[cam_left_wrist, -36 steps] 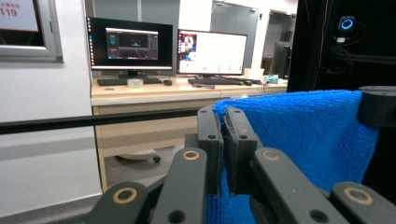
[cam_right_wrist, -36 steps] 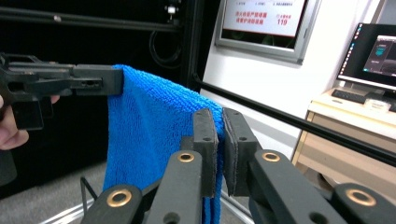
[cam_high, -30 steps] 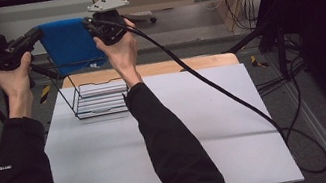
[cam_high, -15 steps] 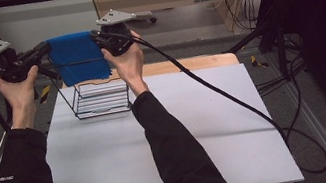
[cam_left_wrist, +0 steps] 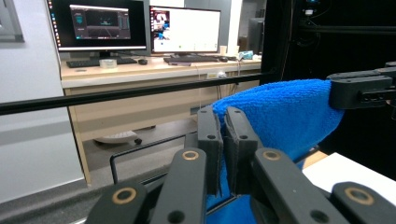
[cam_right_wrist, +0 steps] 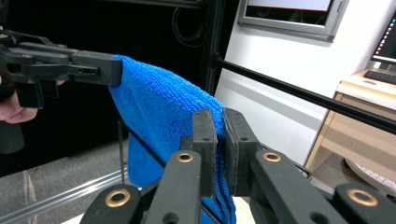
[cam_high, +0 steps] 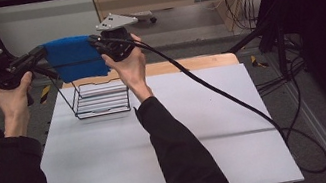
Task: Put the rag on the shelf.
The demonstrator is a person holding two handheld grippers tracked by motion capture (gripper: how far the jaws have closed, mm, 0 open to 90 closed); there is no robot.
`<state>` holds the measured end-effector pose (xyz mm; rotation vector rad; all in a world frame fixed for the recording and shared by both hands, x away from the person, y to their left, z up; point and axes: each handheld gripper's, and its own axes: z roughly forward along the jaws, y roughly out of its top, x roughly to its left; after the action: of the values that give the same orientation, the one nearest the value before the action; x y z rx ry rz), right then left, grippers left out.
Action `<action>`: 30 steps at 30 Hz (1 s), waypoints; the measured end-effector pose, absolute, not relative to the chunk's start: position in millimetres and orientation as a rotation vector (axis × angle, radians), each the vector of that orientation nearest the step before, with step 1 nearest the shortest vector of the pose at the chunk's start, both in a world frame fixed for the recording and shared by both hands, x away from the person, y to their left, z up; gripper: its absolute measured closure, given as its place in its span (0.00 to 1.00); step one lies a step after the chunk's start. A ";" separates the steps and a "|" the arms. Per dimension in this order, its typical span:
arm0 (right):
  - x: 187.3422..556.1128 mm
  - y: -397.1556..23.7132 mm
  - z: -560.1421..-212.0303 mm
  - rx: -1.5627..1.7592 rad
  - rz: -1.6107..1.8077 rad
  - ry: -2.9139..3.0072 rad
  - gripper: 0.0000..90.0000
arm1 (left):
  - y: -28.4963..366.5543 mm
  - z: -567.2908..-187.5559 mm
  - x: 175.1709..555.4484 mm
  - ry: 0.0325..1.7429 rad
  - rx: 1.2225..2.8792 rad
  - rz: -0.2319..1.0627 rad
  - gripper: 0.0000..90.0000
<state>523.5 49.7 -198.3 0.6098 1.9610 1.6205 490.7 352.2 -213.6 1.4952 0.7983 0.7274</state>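
At the far left of the high view your left hand holds the left gripper raised above the table's far left corner, its grey plate on top and its cable looping down beside your wrist. Its jaws are pressed together on the left edge of the blue towel; in the left gripper view the two black jaws pinch a fold of the cloth between them, with a desk and two lit monitors behind.

The towel hangs stretched between your two grippers, held up in the air, its lower edge drooping just above the black wire rack. The rack stands on the white table near its far left edge, and I cannot tell whether the cloth touches its top wires.

To the right of the towel, your right hand holds the right gripper, jaws likewise clamped on the cloth's right edge. The right gripper view shows the fold nipped between its pads, the towel running away to the other gripper on the far side. From the right gripper a thick black cable trails across the table and off its right edge towards the floor.
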 end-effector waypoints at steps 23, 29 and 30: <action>511.4 45.7 -219.8 0.620 1.539 2.105 0.93 | 353.6 -223.7 468.9 0.875 1.616 0.635 0.81; 512.0 44.0 -227.3 0.614 1.540 2.137 0.93 | 357.4 -206.9 461.9 0.925 1.582 0.611 0.80; 511.8 44.3 -228.2 0.609 1.535 2.139 0.93 | 356.3 -206.3 462.7 0.937 1.590 0.610 0.82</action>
<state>511.8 44.3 -228.2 0.6093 2.1392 1.5347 462.7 356.3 -206.3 1.5897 0.9370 0.6099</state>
